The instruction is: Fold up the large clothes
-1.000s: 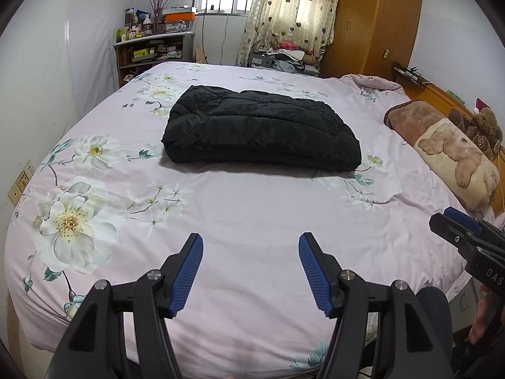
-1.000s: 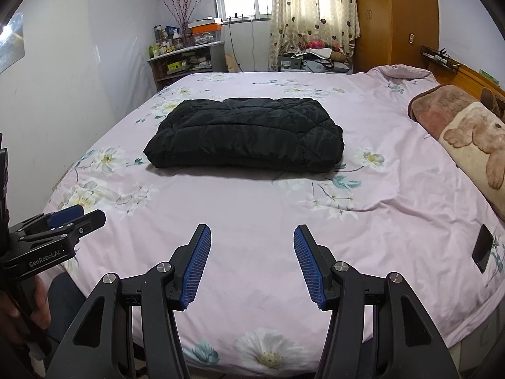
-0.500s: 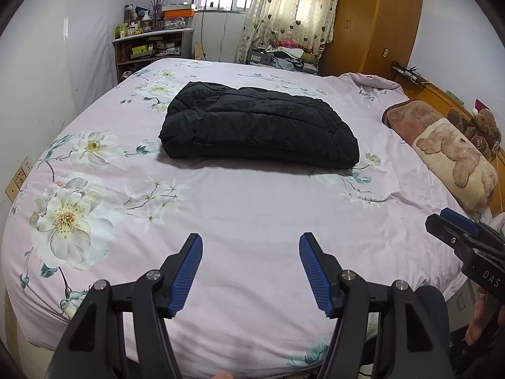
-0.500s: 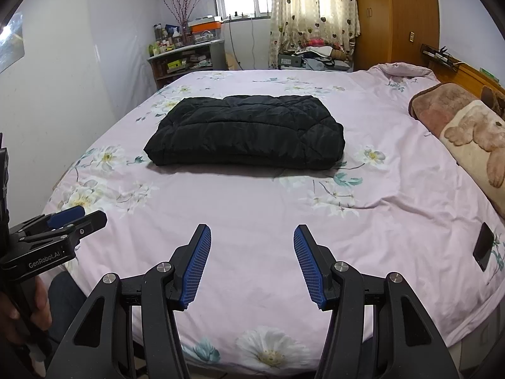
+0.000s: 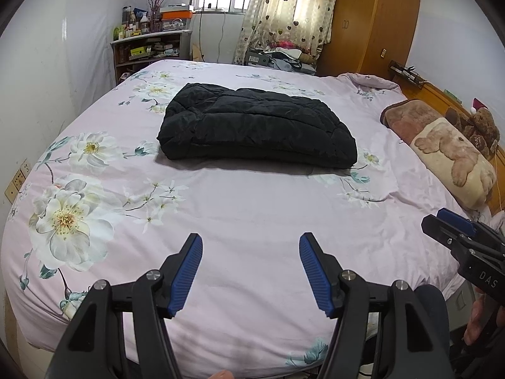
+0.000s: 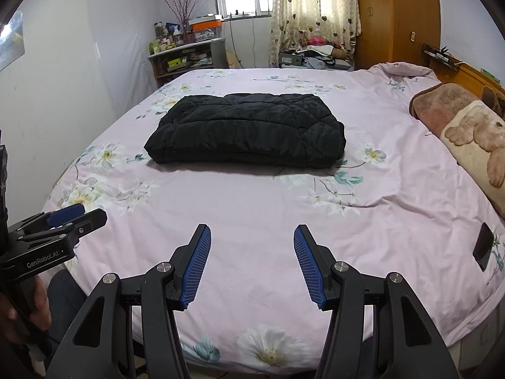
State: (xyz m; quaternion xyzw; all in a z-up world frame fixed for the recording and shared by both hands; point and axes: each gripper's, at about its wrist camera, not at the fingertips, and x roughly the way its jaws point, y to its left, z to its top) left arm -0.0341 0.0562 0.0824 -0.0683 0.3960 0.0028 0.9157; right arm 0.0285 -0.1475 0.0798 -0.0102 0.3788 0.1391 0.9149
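A bedroom seen from two handheld grippers held over the near edge of a wide bed covered in a pale pink floral sheet (image 5: 252, 208). A black quilted puffer jacket (image 5: 257, 126), already folded into a thick rectangular bundle, lies flat in the middle of the bed, well apart from both tools. The left gripper (image 5: 251, 270) hangs above bare sheet with its blue-padded jaws spread wide, gripping nothing. The right gripper (image 6: 252, 263) is the same, jaws apart and empty. A brown teddy-bear print pillow (image 6: 473, 139) lies at the right edge, and a dark phone (image 6: 483, 246) rests on the sheet nearby. The folding looks finished or nearly so; any further fold would call for reaching forward to the jacket's near edge.
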